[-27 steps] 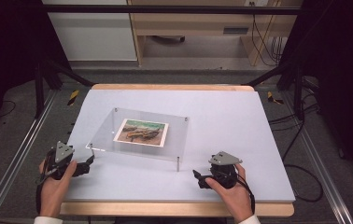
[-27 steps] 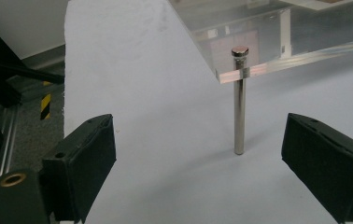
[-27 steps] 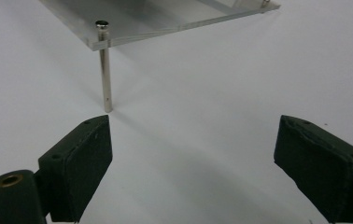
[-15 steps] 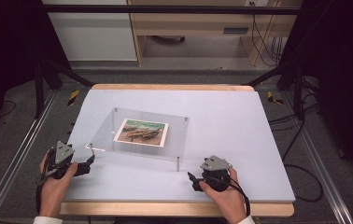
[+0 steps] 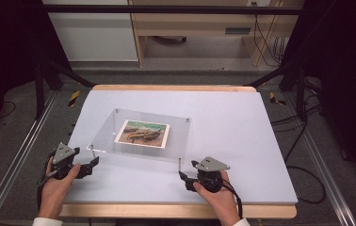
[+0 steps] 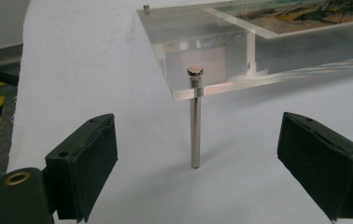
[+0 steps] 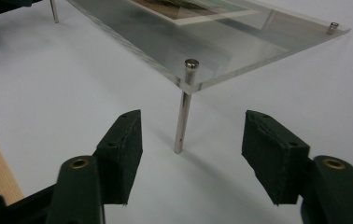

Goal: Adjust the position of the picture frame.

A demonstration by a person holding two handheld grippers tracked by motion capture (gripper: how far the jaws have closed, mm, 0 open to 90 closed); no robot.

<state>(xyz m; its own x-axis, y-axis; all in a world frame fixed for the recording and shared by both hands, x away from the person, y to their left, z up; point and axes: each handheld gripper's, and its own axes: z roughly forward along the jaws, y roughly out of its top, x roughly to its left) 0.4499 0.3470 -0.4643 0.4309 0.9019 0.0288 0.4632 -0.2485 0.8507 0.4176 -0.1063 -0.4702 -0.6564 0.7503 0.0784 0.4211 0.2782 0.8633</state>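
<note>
A clear acrylic plate (image 5: 178, 141) stands on thin metal legs in the middle of the white table. A landscape picture (image 5: 143, 132) lies flat inside it. My left gripper (image 5: 93, 165) rests on the table, open, pointing at the plate's front-left leg (image 6: 194, 121). The leg stands just ahead of the jaws, centred between them, and no pad touches it. My right gripper (image 5: 188, 172) is open too and faces the front-right leg (image 7: 182, 116), which stands a little beyond its fingertips. Nothing is held by either gripper.
The white table top (image 5: 242, 141) has a wooden edge (image 5: 176, 211) along the front. Metal rails (image 5: 13, 165) run down both sides, and dark cables (image 5: 303, 141) lie on the floor at the right. A wooden shelf unit (image 5: 199, 28) stands behind the table.
My right hand has slid left along the table toward the plate's front-right leg. The left hand and the plate have stayed put.
</note>
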